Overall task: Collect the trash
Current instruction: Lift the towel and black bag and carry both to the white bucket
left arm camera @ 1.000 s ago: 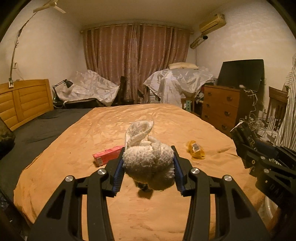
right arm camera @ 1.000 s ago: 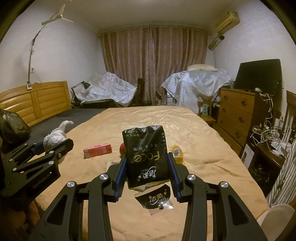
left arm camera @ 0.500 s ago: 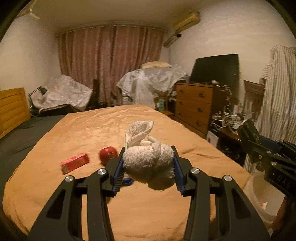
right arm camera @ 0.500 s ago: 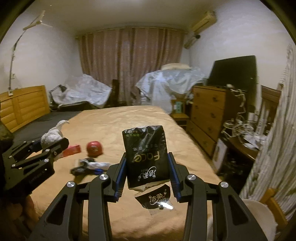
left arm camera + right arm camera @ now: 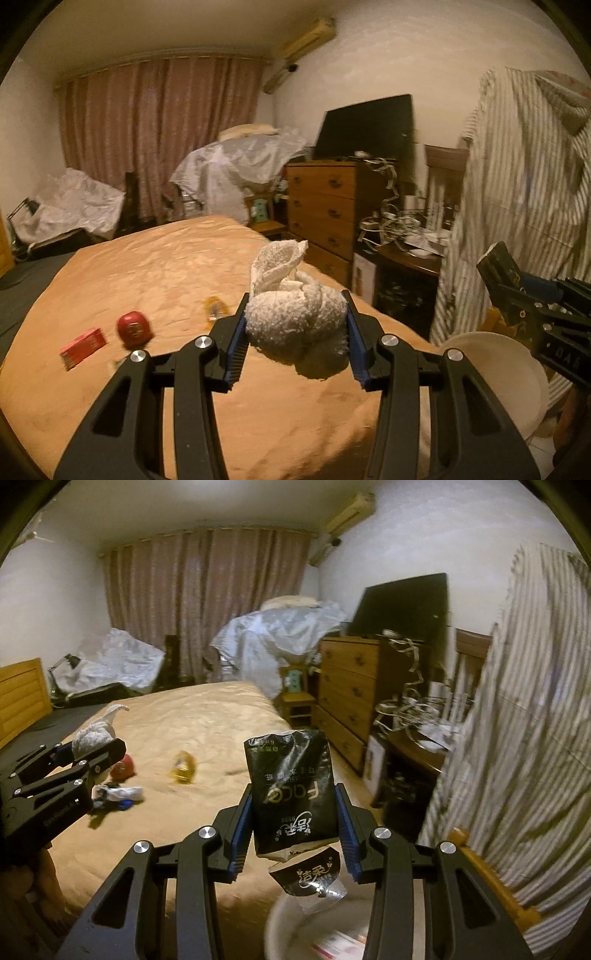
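Dim bedroom with closed brownish curtains; wide bed under an orange-tan bedspread (image 5: 155, 280), wooden chest of drawers (image 5: 325, 206) to its right, striped cloth (image 5: 517, 206) hanging at the far right.

Progress, judged from the present layout: partly done. Two items lifted clear of the bed and held near the round white plastic bin (image 5: 295, 928), which stands beside the bed's near right corner and already contains some paper or packaging. Neither held item released yet.

Left on the bedspread: flat red rectangular box (image 5: 83, 347), round red apple-like object (image 5: 133, 328), crumpled yellow transparent wrapper (image 5: 181, 766), and a small white-and-blue object (image 5: 118, 795), too blurred to identify.

Left gripper (image 5: 295, 334): jaws at a narrow-to-moderate gap, pads pressed into both sides of a crumpled white fluffy cloth (image 5: 295, 314), its loose end standing up above the grip.

Right gripper (image 5: 293, 829): jaws at a similar gap, clamped on a black plastic tissue packet (image 5: 291, 794) with printed lettering, held upright; torn flap hanging directly over the bin rim.

Remaining, by estimate: drop both items into the bin, then return for the items left on the bed.
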### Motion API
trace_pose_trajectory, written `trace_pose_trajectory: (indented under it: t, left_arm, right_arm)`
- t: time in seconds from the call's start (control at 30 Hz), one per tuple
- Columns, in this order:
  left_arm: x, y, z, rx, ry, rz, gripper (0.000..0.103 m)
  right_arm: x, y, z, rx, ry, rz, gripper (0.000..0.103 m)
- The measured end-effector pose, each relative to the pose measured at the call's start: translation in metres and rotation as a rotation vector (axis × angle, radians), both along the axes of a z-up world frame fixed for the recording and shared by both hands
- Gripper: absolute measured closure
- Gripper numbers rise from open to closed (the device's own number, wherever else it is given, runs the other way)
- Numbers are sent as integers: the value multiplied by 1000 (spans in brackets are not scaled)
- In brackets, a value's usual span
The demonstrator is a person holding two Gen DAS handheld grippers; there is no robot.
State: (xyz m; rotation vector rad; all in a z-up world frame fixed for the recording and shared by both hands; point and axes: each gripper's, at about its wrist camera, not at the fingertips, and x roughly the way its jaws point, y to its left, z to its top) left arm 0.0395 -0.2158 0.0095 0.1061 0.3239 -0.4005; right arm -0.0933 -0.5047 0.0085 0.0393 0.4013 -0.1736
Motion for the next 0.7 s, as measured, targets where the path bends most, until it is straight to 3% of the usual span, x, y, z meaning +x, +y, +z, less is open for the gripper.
trace_pose_trajectory:
  t: [0.37,0.7]
  left_arm:
    - [-10,-97,-30,76,110,-214,59]
    - [5,-161,-69,215,318,-385,59]
  right_arm:
    - [-27,-103,-19,15,139,-113,60]
    - [3,-183,-63,132,448,-49,60]
